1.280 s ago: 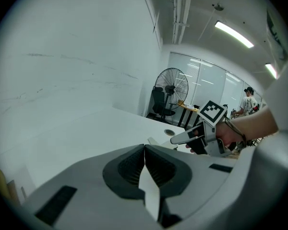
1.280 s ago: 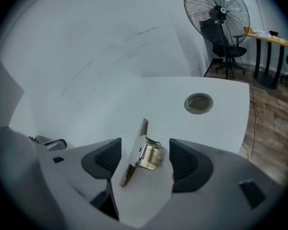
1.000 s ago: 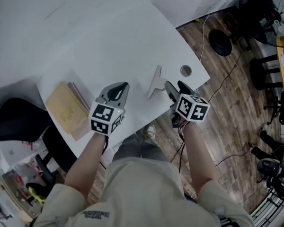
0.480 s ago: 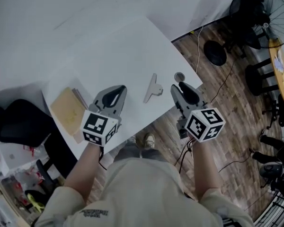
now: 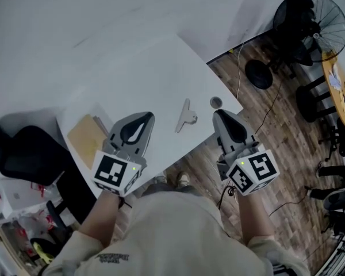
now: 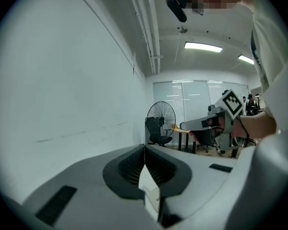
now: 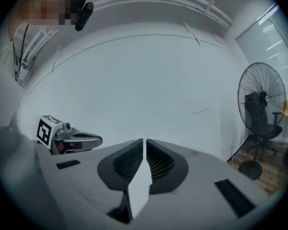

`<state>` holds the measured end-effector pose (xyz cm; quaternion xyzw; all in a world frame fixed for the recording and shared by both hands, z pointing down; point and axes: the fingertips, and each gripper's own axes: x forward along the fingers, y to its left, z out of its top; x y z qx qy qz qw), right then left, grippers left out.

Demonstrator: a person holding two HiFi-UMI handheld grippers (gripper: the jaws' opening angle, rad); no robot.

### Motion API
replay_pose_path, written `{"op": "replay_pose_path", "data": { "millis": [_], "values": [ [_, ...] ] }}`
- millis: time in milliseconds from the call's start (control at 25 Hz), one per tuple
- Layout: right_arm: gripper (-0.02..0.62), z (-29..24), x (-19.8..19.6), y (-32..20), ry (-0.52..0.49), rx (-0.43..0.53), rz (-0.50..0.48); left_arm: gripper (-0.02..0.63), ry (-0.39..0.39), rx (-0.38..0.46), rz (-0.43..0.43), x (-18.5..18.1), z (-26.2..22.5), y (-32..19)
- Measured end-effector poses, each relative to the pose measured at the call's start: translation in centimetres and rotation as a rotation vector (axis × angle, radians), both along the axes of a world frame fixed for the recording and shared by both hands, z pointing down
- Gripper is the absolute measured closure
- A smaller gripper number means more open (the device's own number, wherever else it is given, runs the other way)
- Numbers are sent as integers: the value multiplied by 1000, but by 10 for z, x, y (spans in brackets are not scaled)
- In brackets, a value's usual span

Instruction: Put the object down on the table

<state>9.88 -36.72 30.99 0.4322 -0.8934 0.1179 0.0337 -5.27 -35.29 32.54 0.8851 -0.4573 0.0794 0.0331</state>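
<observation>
Head view: grey T-shaped object [image 5: 186,115] lay flat on the white table [image 5: 144,73], near the front right corner, touched by neither gripper. A small round grey thing [image 5: 216,102] sat just beside it, toward the corner. A tan board [image 5: 87,133] lay at the table's left end. My left gripper [image 5: 145,118] hung over the front edge, left of the object; my right gripper [image 5: 223,116] hung off the corner, over the wood floor [image 5: 276,154], right of the object. The object showed between the two, clear of both. Only this view showed the object and table top. Left gripper view: my jaws were pressed together at the tips, nothing between them; past them a bare white wall, a standing fan [image 6: 161,117] with a black chair under it, and my right gripper out to the side, held level. Right gripper view: my jaws had just been closing and stood all but together, a hairline slit between the pads, nothing in it; beyond them wall, the fan at the right, my left gripper at the left.
</observation>
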Motion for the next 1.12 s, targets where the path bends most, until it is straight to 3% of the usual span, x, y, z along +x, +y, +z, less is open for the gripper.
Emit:
{"op": "replay_pose_path", "data": {
  "millis": [280,1120],
  "values": [
    [572,-25,2,21,22,63,-14,584,0,39,-15,-7,-20,15],
    [572,-18,3,32,66,17,-34,584,8,43,6,-7,-25,26]
  ]
}}
